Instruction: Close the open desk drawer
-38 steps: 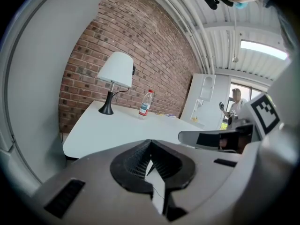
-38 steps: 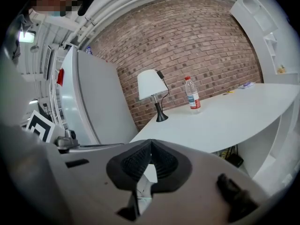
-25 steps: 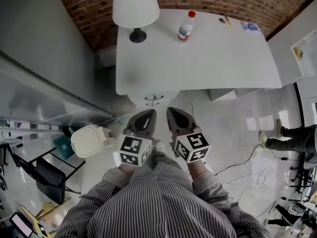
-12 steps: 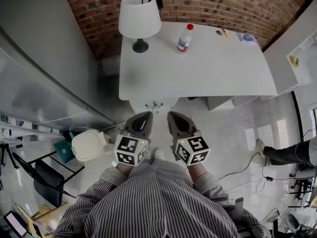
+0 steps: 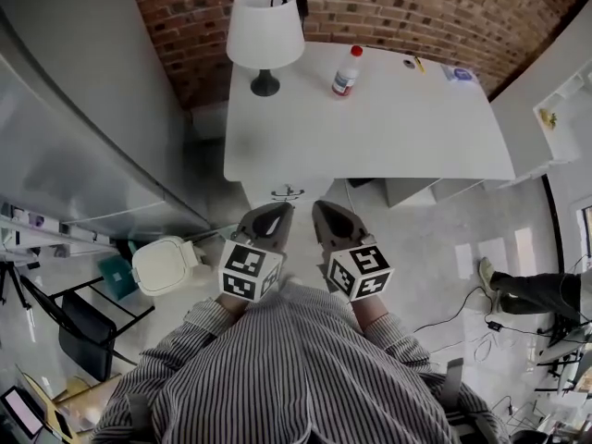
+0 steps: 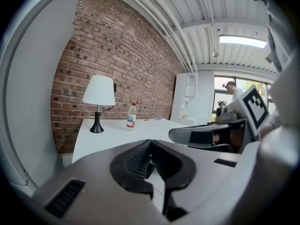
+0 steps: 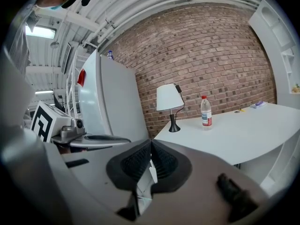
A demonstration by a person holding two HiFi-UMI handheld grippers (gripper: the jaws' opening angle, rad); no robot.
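Note:
A white desk (image 5: pixel 388 128) stands against the brick wall. Just under its front edge, a white drawer front with a metal handle (image 5: pixel 288 192) pokes out. My left gripper (image 5: pixel 276 211) and right gripper (image 5: pixel 322 211) hover side by side a little short of that handle, above the floor, touching nothing. Both are shut and hold nothing: the ribbed pads meet in the left gripper view (image 6: pixel 150 143) and in the right gripper view (image 7: pixel 151 143). The drawer itself is hidden in both gripper views; only the desk top (image 6: pixel 140 131) (image 7: pixel 234 136) shows there.
A white lamp (image 5: pixel 265 28) and a plastic bottle (image 5: pixel 346 70) stand on the desk's far side. A lidded white bin (image 5: pixel 165 265) and a black chair (image 5: pixel 85 326) sit at my left. Cables and a person's legs (image 5: pixel 529 290) are at the right.
My head view has shifted slightly, so the desk sits a bit lower in the frame. Both grippers stay shut and side by side in front of the drawer handle.

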